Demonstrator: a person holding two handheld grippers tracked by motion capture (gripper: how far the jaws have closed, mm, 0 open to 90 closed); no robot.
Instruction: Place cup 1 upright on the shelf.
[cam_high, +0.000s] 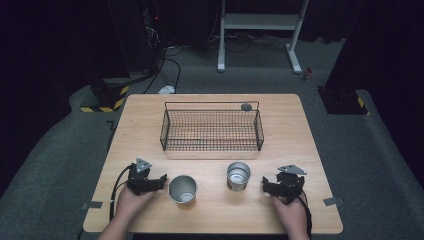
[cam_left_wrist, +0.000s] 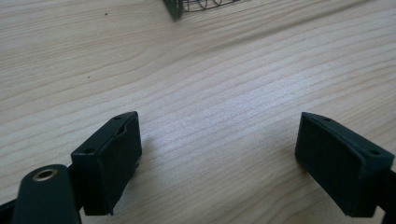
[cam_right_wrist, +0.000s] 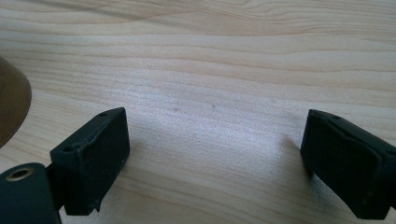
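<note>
From the high view, the light wooden surface (cam_high: 210, 210) sits mid-frame, with a black wire mesh basket (cam_high: 211, 131) across its upper middle and a small grey round object (cam_high: 246, 106) at the basket's upper right rim; whether it lies inside or just behind the wire, I cannot tell. Lower down stand two shiny metal cups: the left metal cup (cam_high: 182, 190) at lower centre-left, the right metal cup (cam_high: 238, 175) a little higher and to its right, well apart from each other.

The left hand-held gripper (cam_high: 161, 181) rests at lower left, just beside the left cup, held by the person's left hand (cam_high: 131, 202). The right hand-held gripper (cam_high: 265, 186) sits at lower right near the right cup, in the right hand (cam_high: 290, 210).

Up close, the left gripper view has the left hand-held gripper's jaws spread wide over bare wood grain, nothing between them, and a corner of the basket wire at the top edge. The right gripper view likewise has jaws wide apart and empty, with a curved brownish edge (cam_right_wrist: 11, 109) at the far left of frame, too blurred to identify.
</note>
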